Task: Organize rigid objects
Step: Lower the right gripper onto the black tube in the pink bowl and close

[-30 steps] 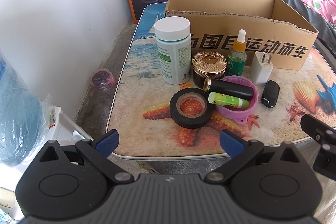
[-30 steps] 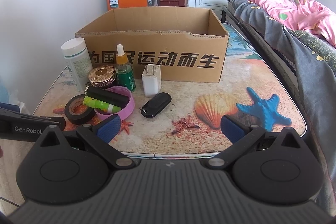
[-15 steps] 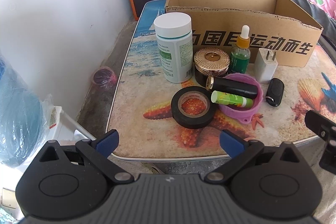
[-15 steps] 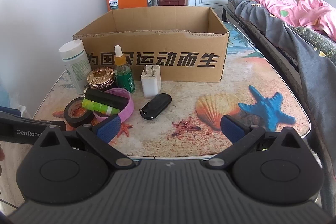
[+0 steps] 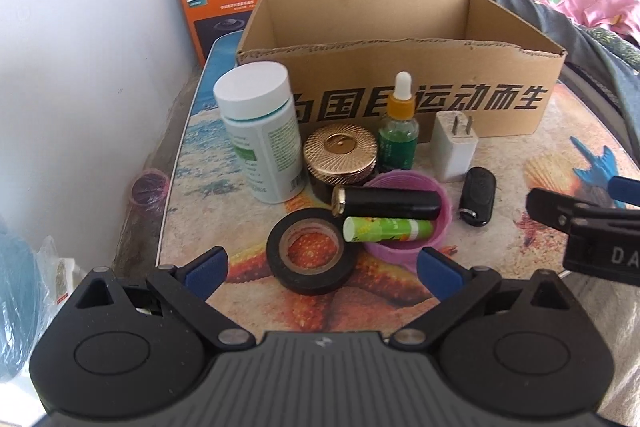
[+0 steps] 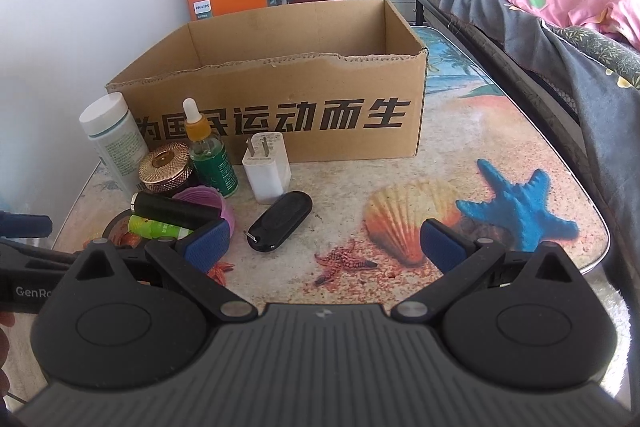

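A cluster of small objects stands before an open cardboard box [image 5: 400,39]: a white pill bottle [image 5: 262,131], gold-lidded jar [image 5: 340,155], green dropper bottle [image 5: 399,131], white charger [image 5: 456,147], black key fob [image 5: 477,195], black tape roll [image 5: 312,257], and a purple lid [image 5: 408,223] holding a black tube [image 5: 388,203] and green tube [image 5: 388,229]. My left gripper [image 5: 322,271] is open just short of the tape roll. My right gripper [image 6: 322,245] is open over the table near the key fob [image 6: 280,221] and the box [image 6: 280,91].
The table [image 6: 460,147] has a beach-print top. An orange Philips box [image 5: 228,3] stands behind at the left by the white wall. A bed with grey and pink bedding [image 6: 560,19] runs along the right side.
Both grippers have moved forward over the table toward the objects. The left one now reaches the tape roll, and the right one has turned slightly right. Both stay open.
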